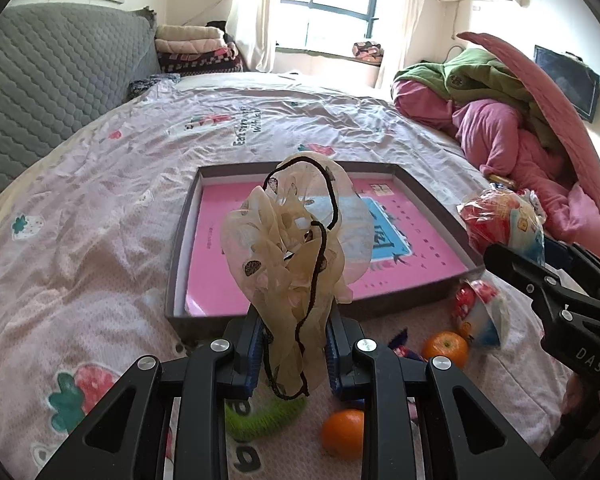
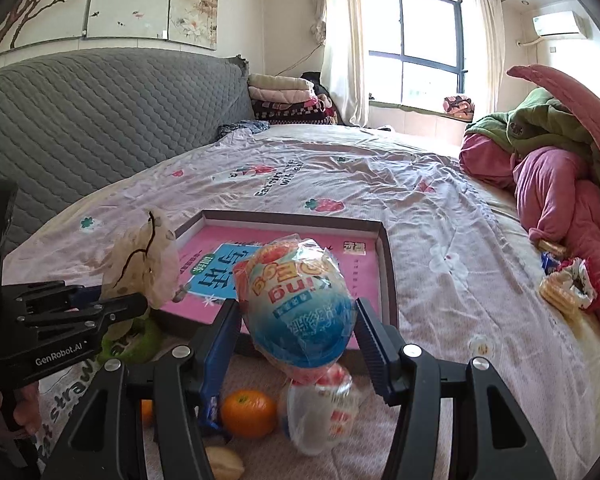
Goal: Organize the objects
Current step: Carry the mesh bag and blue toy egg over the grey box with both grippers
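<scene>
Left gripper (image 1: pixel 296 354): jaws nearly closed, clamped on a beige sheer fabric scrunchie with a dark cord (image 1: pixel 290 240), held above the near edge of the tray.
Right gripper (image 2: pixel 298 334): jaws about half apart, pads pressing a plastic-wrapped egg-shaped toy, blue base, red top (image 2: pixel 296 300).
Tray: shallow grey-rimmed box with pink printed floor (image 1: pixel 432 196), mid-bed on the strawberry-print sheet (image 1: pixel 100 208).
Near edge of bed: two oranges (image 1: pixel 444 348), second wrapped egg (image 2: pixel 320 412), green knitted ring (image 1: pixel 260 416).
</scene>
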A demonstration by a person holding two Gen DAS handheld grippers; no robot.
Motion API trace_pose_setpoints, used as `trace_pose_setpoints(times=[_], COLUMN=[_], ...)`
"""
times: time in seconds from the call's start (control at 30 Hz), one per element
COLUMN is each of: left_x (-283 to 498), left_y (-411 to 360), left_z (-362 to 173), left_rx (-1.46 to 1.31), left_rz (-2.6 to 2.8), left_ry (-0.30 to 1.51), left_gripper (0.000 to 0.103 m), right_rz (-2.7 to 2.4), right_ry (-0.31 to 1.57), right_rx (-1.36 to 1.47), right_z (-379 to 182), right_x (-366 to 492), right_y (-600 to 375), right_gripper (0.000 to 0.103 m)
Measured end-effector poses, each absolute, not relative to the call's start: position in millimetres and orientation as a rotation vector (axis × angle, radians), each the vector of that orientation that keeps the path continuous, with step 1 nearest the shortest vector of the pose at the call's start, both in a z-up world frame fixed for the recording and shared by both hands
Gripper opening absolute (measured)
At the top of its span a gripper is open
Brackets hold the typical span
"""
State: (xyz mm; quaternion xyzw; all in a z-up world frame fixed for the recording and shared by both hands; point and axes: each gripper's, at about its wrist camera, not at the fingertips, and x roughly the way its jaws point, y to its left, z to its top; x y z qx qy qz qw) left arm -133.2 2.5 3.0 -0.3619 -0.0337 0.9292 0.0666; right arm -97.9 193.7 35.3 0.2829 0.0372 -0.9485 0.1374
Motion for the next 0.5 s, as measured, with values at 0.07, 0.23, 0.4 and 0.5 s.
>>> trace_pose_setpoints(times=[0.07,0.23,0.4,0.5], left_x=[-139,-154,-167,-175], left_y=[1,-2,-4,-7], left_z=[4,7,8,5], left_rx=[-1.090,-1.090,-1.096,-1.111], left_rz=[2.807,2.813,2.815,2.815], left_ry=[-0.099,-0.109,-0.099,-0.112], left_gripper=[0.027,0.027,0.027,0.027], right_rz=[-2.745,-2.747,-2.751,-2.745], right_ry=[0.115,0.140,0.153,0.154], right_rx=[0.816,0.825,0.861,0.888], right_z=[36,32,28,25], right_x=[-102,-112,-128,-135], right_y=[193,192,194,197], right_gripper=[0.058,0.058,0.058,0.058])
